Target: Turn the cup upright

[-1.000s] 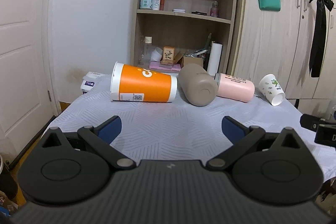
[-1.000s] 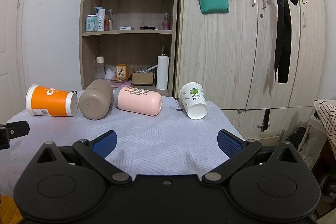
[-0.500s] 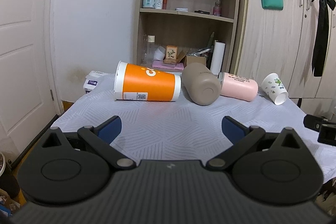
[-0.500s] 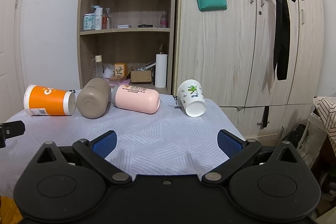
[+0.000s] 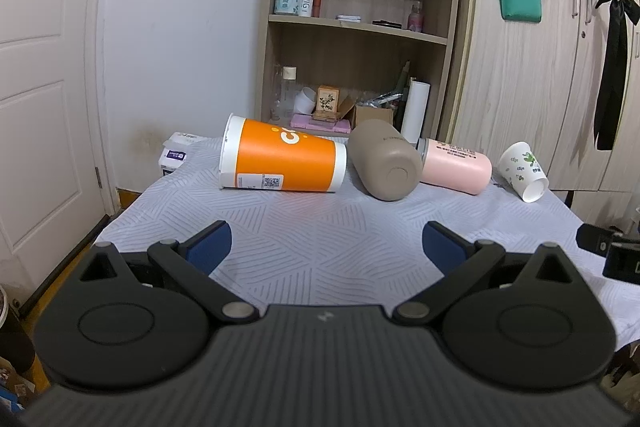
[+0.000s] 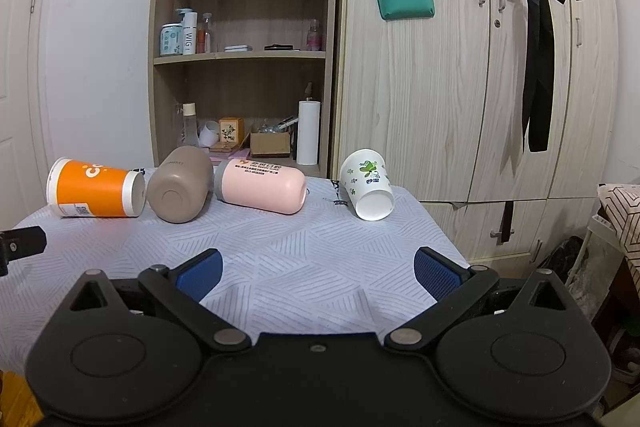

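Note:
Several cups lie on their sides in a row at the far side of the cloth-covered table [image 5: 328, 227]. From left: an orange paper cup [image 5: 280, 161], a taupe tumbler [image 5: 384, 159], a pink tumbler [image 5: 454, 166] and a small white floral paper cup [image 5: 524, 173]. In the right wrist view they show as the orange cup [image 6: 94, 193], taupe tumbler [image 6: 180, 189], pink tumbler [image 6: 260, 185] and floral cup [image 6: 370, 185]. My left gripper [image 5: 326, 247] is open and empty, well short of the cups. My right gripper [image 6: 316, 273] is open and empty, also short of them.
A small box [image 5: 176, 155] sits at the table's far left corner. A wooden shelf unit [image 5: 352, 47] with bottles and boxes stands behind the table, wardrobe doors [image 6: 500, 87] to its right. The table's right edge [image 6: 440, 227] drops off near the floral cup.
Both views have shifted slightly: the cups sit a little lower and farther right in the left wrist view, and lower in the right wrist view. The cups have not moved on the table. Both grippers stay open.

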{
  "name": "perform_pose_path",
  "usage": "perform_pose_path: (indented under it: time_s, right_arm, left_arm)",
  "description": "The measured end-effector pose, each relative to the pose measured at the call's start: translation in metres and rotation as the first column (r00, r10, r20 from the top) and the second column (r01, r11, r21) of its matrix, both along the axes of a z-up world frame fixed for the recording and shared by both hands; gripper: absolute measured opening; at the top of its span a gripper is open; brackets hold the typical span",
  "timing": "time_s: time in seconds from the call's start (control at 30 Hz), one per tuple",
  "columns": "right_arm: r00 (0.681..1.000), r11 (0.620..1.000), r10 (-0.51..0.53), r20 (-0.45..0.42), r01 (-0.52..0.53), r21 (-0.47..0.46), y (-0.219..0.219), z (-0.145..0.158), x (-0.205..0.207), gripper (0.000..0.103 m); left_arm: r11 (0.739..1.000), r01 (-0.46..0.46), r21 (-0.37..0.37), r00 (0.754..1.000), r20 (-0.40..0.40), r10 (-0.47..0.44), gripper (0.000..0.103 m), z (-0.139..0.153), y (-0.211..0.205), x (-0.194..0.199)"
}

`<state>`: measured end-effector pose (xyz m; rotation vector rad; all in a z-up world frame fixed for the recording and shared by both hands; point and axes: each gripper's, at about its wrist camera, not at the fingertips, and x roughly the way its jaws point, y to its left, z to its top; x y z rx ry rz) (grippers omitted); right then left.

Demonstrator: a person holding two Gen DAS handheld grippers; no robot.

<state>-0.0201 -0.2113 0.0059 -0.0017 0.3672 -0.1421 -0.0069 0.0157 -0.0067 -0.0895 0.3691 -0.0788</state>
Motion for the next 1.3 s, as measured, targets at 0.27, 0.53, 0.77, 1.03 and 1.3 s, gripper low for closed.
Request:
perform_pose_path:
  time_s: [0.27, 0.53, 0.77, 1.03, 1.3]
  right_arm:
    - [1.0, 1.0, 0.002, -0.003, -0.002, -0.003, 0.001, -0.002, 0.0, 0.103]
    - [1.0, 1.0, 0.006, -0.011, -0.006, -0.003, 0.003, -0.004, 0.001, 0.103]
    - [0.999, 1.0, 0.012, -0.031, -0.012, 0.006, 0.0, -0.006, 0.005, 0.103]
    - [0.985, 0.986, 0.159, -0.065, -0.162, -0.036, -0.005, 0.002, 0.021, 0.103]
    - [0.849, 0.838, 0.493, -0.19, -0.522, -0.158, -0.014, 0.027, 0.066, 0.103]
  left_arm:
    - [1.0, -0.001, -0.004, 1.0, 0.002, 0.001, 0.103, 0.001, 0.002, -0.001]
    - [1.0, -0.003, -0.004, 1.0, -0.014, 0.003, 0.103, 0.002, 0.003, -0.001]
    - [1.0, 0.008, 0.025, 0.998, -0.064, -0.007, 0.103, 0.006, -0.001, 0.004]
    - [0.997, 0.065, 0.047, 0.985, -0.161, -0.057, 0.103, 0.021, -0.021, 0.032]
    - [0.971, 0.165, -0.172, 0.915, -0.341, -0.216, 0.103, 0.021, -0.04, 0.096]
